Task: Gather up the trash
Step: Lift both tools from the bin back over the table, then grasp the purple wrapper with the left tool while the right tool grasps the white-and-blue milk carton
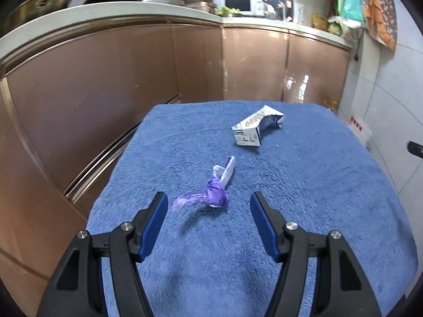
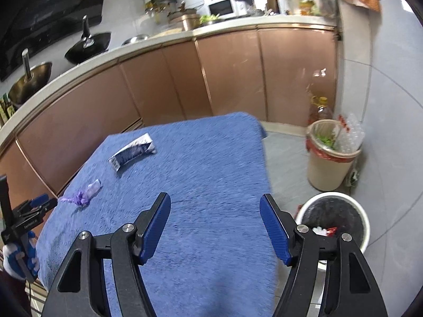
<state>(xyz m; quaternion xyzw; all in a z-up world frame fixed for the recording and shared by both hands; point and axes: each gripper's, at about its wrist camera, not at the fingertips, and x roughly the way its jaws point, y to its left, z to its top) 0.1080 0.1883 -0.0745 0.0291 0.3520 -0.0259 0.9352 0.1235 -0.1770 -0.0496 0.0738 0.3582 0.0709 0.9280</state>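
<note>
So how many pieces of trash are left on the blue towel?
2. A purple wrapper lies just ahead of the open left tool; a crushed carton sits farther back. Nothing else shows on the towel, though its near end is hidden.

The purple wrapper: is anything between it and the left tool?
Nothing visible. The open left tool hangs just short of the purple wrapper, with only bare blue towel around; the crushed carton lies farther off.

Right gripper [image 2: 214, 212] gapes over blue towel [image 2: 211, 158] — white bin [image 2: 366, 227] beside.
</note>
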